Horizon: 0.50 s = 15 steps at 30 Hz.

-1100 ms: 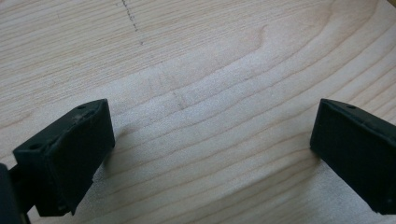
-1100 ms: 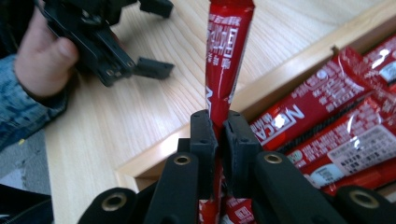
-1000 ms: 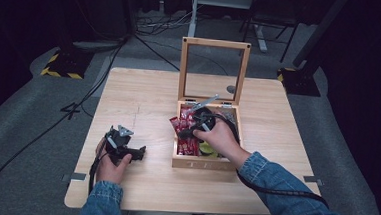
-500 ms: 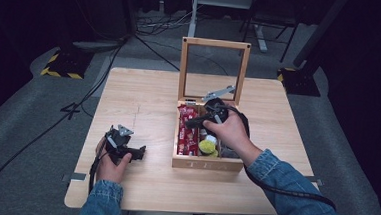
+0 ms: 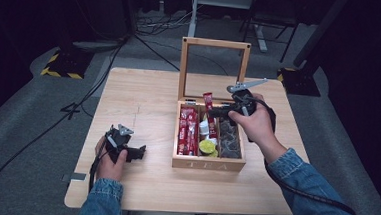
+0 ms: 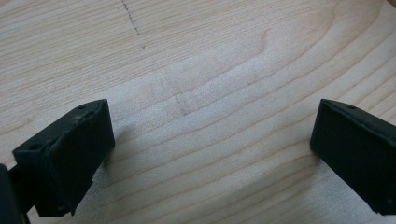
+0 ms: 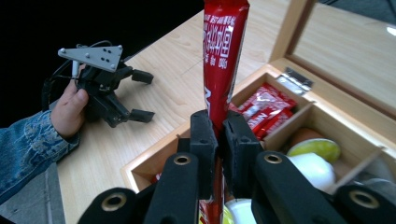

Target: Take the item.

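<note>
A red sachet [image 7: 224,56] is clamped between the closed jaws of the right gripper [image 7: 218,140], which is held above the open wooden tea box [image 5: 208,163] on the desk [image 5: 144,94]. In the right gripper view the sachet runs straight up from the jaws, its long axis in line with them and its free end away from the gripper; its lower end passes down between them. In the high view it stands nearly upright over the box's middle compartment. The left gripper [image 5: 126,148] is rested on the desk well left of the box, jaws wide apart and empty.
</note>
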Each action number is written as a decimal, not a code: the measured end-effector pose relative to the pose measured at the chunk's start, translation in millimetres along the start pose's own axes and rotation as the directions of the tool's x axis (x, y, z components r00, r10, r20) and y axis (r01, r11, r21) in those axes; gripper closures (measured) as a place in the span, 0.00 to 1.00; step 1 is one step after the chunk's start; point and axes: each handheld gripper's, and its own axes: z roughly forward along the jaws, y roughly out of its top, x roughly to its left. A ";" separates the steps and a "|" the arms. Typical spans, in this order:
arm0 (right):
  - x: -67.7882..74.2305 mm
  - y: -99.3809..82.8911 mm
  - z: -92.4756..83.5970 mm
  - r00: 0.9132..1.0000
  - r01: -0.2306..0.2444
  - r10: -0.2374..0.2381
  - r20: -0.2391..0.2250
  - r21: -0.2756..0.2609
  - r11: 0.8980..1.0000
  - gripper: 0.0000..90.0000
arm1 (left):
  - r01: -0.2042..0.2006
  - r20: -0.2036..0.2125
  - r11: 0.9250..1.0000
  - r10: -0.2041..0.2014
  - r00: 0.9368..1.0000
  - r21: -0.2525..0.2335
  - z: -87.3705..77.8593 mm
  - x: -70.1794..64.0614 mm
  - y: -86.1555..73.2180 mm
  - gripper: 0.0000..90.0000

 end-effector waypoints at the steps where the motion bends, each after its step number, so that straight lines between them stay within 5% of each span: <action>1: -1.5 -0.4 -3.8 1.000 -0.001 0.001 0.005 -0.004 1.000 0.93 | -0.001 -0.001 1.000 0.001 1.000 0.000 0.1 0.0 0.1 0.00; 15: -31.2 -14.3 -57.1 0.993 -0.045 0.051 0.103 -0.057 0.997 0.92 | 0.000 -0.001 1.000 0.000 1.000 -0.001 0.1 0.0 0.1 0.00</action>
